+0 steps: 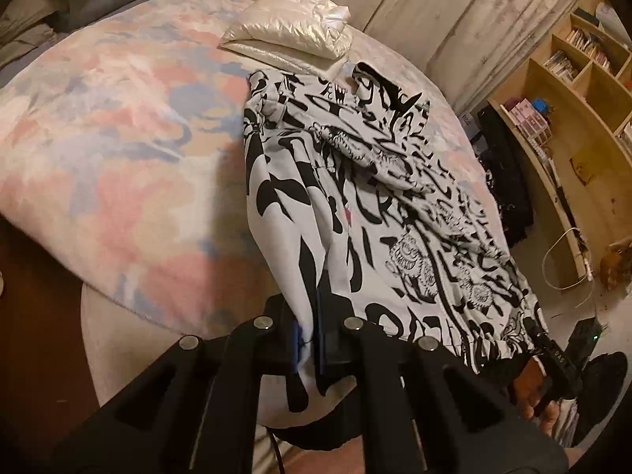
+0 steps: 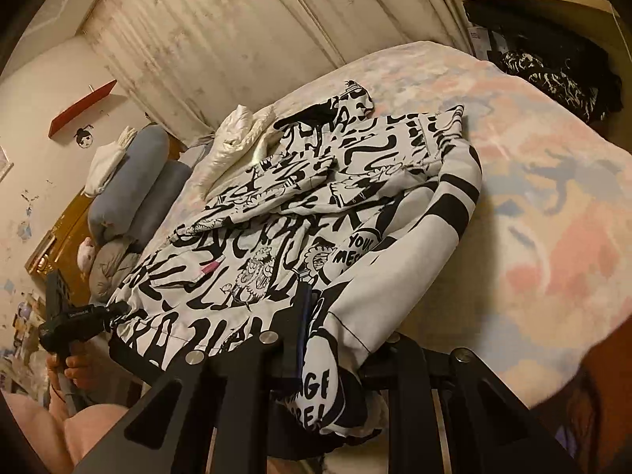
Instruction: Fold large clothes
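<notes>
Pinching the near hem of the black-and-white printed garment (image 1: 355,205), your left gripper (image 1: 310,345) clamps one corner and your right gripper (image 2: 306,339) grips the other. Its far end lies on the bed (image 1: 118,118), near a white folded jacket (image 1: 288,27) at the far edge.

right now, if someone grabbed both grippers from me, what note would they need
Left gripper: shut on the near hem of the black-and-white printed garment.
Right gripper: shut on the hem's other corner, a bunched fold between its fingers.
Garment: spread lengthwise over the pastel bedspread, near edge raised, far end by the folded white jacket.
Done: both hem corners gripped.
Left: probably carry the hem toward the far end, lay it flat, finish folding.
</notes>
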`<state>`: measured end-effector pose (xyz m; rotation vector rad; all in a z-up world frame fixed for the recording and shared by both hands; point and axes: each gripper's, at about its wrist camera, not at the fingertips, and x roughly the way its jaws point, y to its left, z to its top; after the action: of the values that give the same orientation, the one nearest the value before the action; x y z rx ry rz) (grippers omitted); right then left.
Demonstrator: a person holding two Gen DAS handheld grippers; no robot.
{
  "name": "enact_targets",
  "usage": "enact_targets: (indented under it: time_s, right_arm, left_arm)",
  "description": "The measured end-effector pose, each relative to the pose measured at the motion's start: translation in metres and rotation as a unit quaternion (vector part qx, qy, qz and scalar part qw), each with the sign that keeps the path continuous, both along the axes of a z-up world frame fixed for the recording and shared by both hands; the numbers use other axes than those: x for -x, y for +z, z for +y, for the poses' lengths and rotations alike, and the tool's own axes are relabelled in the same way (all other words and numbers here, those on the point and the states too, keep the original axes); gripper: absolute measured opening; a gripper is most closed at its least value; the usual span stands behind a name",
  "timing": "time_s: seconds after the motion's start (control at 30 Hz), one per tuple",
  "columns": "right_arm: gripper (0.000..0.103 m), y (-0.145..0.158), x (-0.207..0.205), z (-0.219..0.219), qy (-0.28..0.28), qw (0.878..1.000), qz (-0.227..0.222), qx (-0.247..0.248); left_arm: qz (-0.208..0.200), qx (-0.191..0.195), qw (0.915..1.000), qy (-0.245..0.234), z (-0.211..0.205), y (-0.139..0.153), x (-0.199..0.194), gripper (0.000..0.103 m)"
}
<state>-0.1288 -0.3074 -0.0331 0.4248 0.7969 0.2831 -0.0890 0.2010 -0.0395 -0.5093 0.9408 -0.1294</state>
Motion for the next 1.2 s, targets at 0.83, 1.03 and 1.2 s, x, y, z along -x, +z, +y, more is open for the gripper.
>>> enact_targets:
  time_s: [0.83, 1.03, 1.2]
  right_arm:
    - [0.022, 0.025, -0.324, -0.062, -0.128, 0.97, 0.039, -0.204]
    - [0.058, -0.019, -0.444, -0.064, -0.148, 0.965, 0.09, -0.195]
    - [0.076, -0.044, -0.508, -0.071, -0.154, 0.963, 0.085, -0.203]
  left_arm:
    - [-0.003, 0.047, 0.9974, 0.054, -0.003, 0.016, -0.295, 0.005]
    - [0.034, 0.045, 0.996, 0.069, -0.005, -0.039, -0.391, 0.025]
    - [0.026, 0.034, 0.9954, 0.085, 0.003, -0.054, -0.436, 0.046]
